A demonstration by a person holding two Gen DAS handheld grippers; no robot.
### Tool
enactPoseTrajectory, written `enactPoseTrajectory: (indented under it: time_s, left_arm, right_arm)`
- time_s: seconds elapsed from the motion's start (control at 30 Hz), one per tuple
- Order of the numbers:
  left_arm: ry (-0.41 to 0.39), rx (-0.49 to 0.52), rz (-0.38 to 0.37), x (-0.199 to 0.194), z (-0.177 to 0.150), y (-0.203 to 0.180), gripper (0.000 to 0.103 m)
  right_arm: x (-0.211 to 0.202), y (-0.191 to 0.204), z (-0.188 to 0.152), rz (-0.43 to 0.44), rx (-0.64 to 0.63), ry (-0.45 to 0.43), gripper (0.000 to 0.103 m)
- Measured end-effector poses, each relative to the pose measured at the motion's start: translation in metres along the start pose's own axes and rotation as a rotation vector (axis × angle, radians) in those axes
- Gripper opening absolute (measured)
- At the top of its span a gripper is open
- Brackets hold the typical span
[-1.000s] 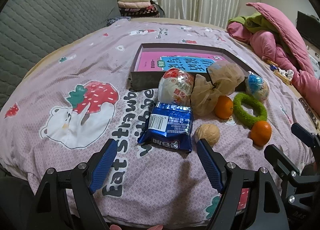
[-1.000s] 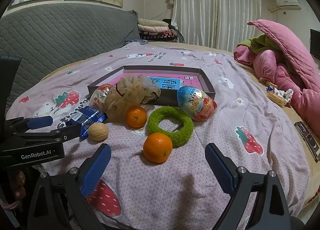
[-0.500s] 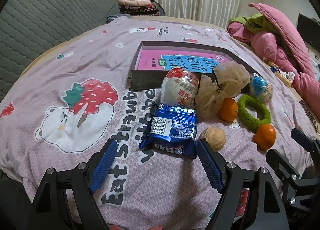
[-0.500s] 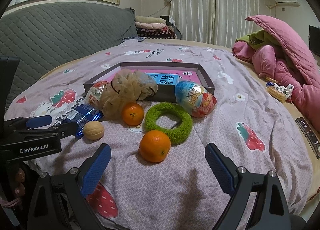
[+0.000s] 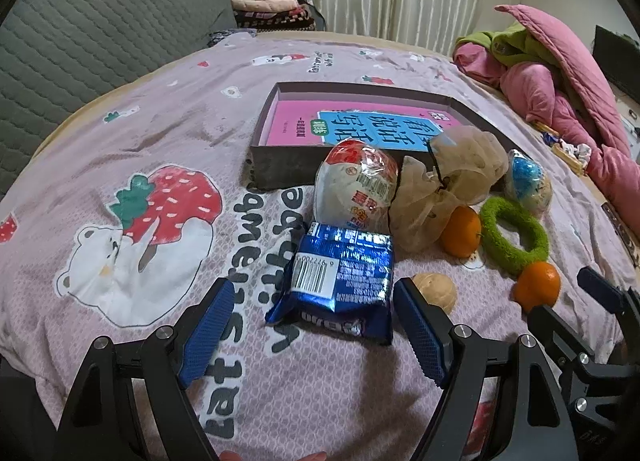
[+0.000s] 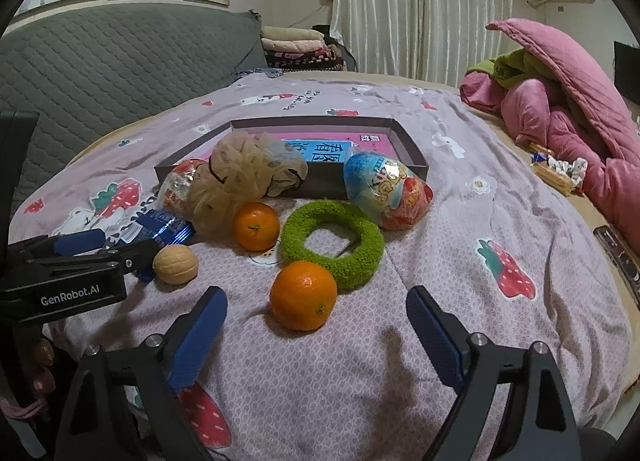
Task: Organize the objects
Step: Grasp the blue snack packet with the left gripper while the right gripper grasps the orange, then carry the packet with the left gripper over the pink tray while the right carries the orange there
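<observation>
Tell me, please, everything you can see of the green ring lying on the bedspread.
The green ring is a fuzzy, plush-looking loop with an open centre, lying flat on the bedspread. The near orange sits against its front edge, the foil-wrapped egg rests by its far right side, and the second orange lies just to its left. No gripper touches it.

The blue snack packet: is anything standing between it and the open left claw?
Nothing visible does. The blue snack packet lies just ahead of the open left claw, bare bedspread between. The walnut sits beside it.
</observation>
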State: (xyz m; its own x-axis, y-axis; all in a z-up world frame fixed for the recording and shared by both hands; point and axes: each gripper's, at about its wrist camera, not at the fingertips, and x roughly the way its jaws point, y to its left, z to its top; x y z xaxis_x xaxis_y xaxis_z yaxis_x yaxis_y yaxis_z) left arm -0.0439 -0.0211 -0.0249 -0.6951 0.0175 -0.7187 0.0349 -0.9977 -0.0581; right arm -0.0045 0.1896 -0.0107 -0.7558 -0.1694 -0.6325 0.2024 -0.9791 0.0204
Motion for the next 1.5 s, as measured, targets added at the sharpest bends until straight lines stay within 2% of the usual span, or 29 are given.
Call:
enactPoseTrajectory:
  time_s: [0.43,0.57,0.87,1.17,1.23,1.3,1.37,1.5]
  left_arm:
    - [0.021,-0.009,-0.014,0.019,0.006,-0.001,0.082]
    - [0.030,-0.009,-0.020,0.024,0.007,0.000,0.083]
    - [0.044,0.022,-0.018,0.033,0.005,-0.005,0.082]
    - [0.045,0.014,-0.034,0.032,0.007,-0.001,0.083]
    - [0.046,0.003,-0.045,0.032,0.008,0.001,0.079]
    - [0.039,-0.005,-0.061,0.029,0.009,0.004,0.066]
    - [0.037,-0.010,-0.085,0.027,0.009,0.004,0.059]
    - [0.036,0.001,-0.090,0.025,0.008,0.003,0.057]
  right_arm:
    - [0.019,0.000,0.000,-0.006,0.024,0.051,0.068]
    - [0.022,0.001,0.000,0.003,0.029,0.055,0.065]
    - [0.027,0.000,-0.001,0.013,0.035,0.067,0.048]
    - [0.025,0.001,-0.001,0.039,0.020,0.063,0.038]
    - [0.025,0.001,-0.001,0.044,0.020,0.063,0.038]
    - [0.024,-0.001,-0.001,0.048,0.023,0.063,0.038]
    - [0.024,-0.002,-0.001,0.053,0.027,0.063,0.038]
    - [0.023,-0.005,-0.001,0.062,0.033,0.063,0.038]
